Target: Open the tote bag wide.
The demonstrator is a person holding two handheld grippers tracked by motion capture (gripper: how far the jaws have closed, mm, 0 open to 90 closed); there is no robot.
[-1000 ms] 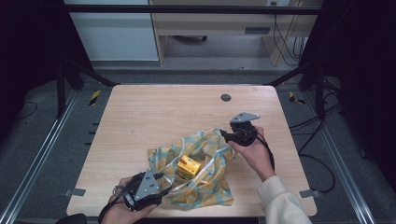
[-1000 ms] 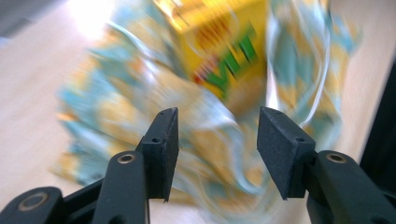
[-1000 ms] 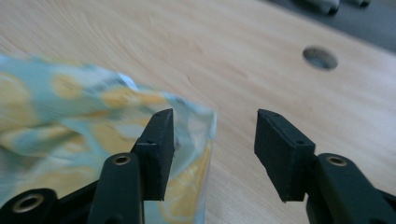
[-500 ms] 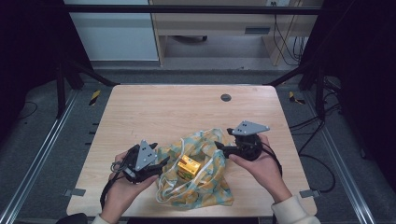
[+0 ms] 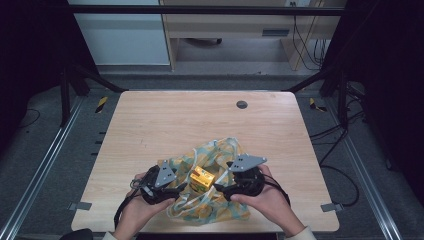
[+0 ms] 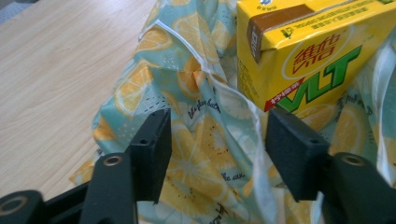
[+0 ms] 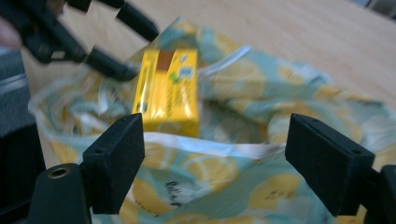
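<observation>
Within a second both hands had drawn in: the left gripper (image 5: 172, 191) and right gripper (image 5: 223, 190), jaws spread, flanked the carton (image 5: 201, 179) on the cloth (image 5: 220, 212) near-centre, probably to wrap it

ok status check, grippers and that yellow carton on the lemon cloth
Left gripper open, right gripper open, one each side. Yellow carton upright on lemon cloth, ungripped. Cloth folds between left's jaws.

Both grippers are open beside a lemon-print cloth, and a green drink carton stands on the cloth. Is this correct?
Not quite: the drink carton is yellow, as the left gripper view shows. The rest holds: left gripper and right gripper are open beside the lemon-print cloth.
</observation>
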